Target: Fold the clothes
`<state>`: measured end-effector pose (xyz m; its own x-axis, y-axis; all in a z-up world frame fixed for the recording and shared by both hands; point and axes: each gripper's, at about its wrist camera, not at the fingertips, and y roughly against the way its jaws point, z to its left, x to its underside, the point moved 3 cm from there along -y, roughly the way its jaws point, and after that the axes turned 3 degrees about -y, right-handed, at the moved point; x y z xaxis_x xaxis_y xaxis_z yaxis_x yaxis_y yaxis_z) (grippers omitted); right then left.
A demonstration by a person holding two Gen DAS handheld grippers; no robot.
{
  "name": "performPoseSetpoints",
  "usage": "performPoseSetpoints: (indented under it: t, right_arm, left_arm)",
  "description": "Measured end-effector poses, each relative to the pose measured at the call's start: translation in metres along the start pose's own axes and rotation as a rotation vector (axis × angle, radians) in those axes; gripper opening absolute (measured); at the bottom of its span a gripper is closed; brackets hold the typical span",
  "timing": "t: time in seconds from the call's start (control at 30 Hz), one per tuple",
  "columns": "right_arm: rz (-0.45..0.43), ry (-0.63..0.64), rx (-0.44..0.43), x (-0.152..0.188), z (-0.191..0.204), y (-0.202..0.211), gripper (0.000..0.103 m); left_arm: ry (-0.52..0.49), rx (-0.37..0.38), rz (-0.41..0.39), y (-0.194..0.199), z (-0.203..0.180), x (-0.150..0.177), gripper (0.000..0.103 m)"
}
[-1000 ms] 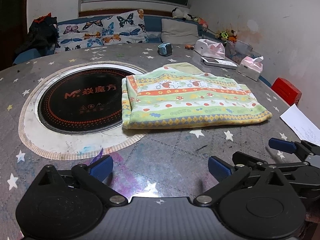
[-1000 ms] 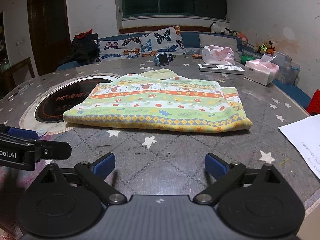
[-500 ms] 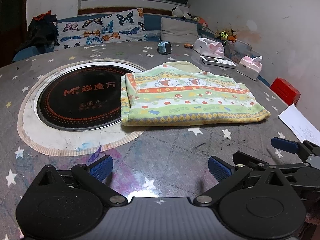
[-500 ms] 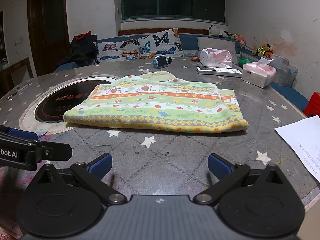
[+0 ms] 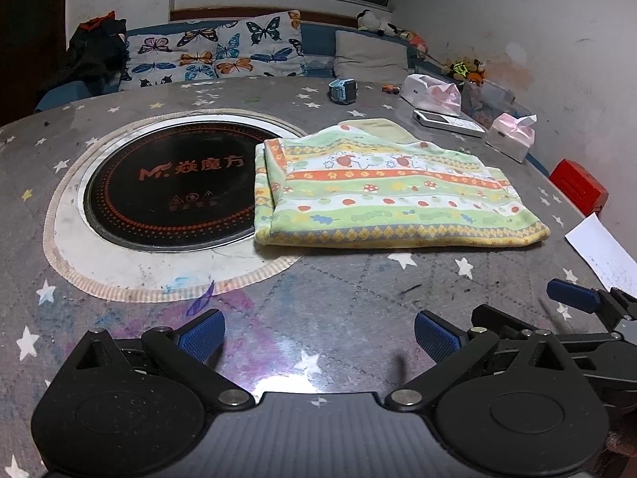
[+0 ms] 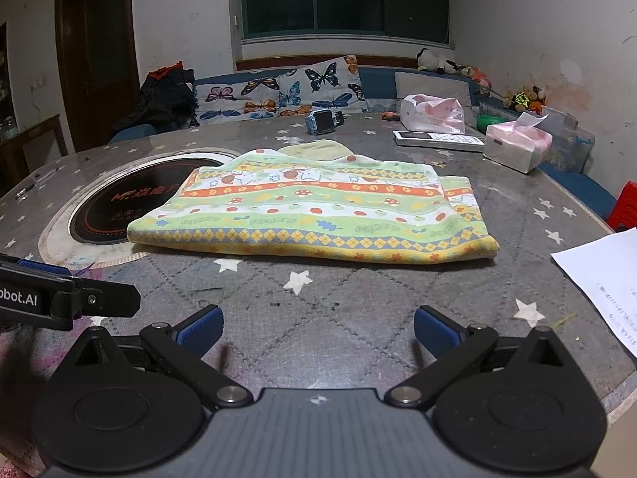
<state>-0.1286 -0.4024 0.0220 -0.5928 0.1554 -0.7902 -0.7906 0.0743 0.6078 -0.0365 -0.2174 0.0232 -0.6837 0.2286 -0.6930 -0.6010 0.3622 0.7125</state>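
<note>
A folded garment (image 5: 382,191) with green, orange and yellow striped print lies flat on the round grey star-patterned table (image 5: 338,302); it also shows in the right wrist view (image 6: 318,207). My left gripper (image 5: 318,336) is open and empty, above the table short of the garment's near edge. My right gripper (image 6: 318,332) is open and empty, also short of the garment. The right gripper's fingers (image 5: 573,298) show at the right of the left wrist view. The left gripper's body (image 6: 59,298) shows at the left of the right wrist view.
A black induction cooktop (image 5: 171,187) is set in the table left of the garment. A sheet of paper (image 6: 601,275) lies at the right edge. Tissue packs (image 6: 517,145), a remote (image 6: 438,138) and a blue watch (image 6: 322,119) sit at the back.
Both grippers have drawn back and risen slightly from the garment, which looks a little farther away. The garment has not moved. Both stay open.
</note>
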Motion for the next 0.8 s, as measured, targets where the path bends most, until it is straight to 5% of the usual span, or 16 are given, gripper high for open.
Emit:
performPoseSetpoints:
  t: [0.8]
  right_arm:
    - [0.005,-0.007,0.001,-0.001,-0.002,-0.0054,0.103]
  left_arm:
    - [-0.025,0.001,0.003,-0.0059,-0.0051,-0.0029,0.103]
